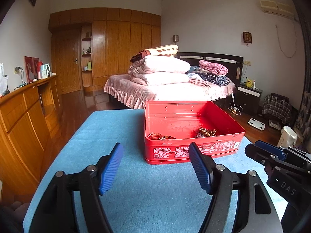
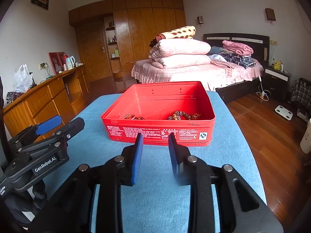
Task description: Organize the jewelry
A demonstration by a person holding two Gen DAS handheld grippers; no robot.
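Observation:
An open red tin box (image 1: 194, 151) (image 2: 155, 134) stands on the blue-covered table (image 1: 108, 128) (image 2: 93, 120). Inside it, near the front wall, lie a brown beaded bracelet (image 1: 207, 132) (image 2: 184, 115), a darker bead string (image 1: 169, 137) (image 2: 139, 118) and an amber ring-shaped piece (image 1: 155, 136) (image 2: 130, 116). My left gripper (image 1: 155, 147) (image 2: 62, 124) is open wide just short of the box's front left, with nothing between its blue pads. My right gripper (image 2: 155, 136) (image 1: 254, 147) stands in front of the box's front wall, open by a narrow gap and holding nothing.
A wooden sideboard (image 1: 23, 112) (image 2: 38, 101) runs along the left of the table. Beyond the table are a bed (image 1: 167, 91) (image 2: 194, 73) with stacked bedding, a wardrobe (image 1: 120, 42), and wooden floor with a white scale (image 2: 284, 112) to the right.

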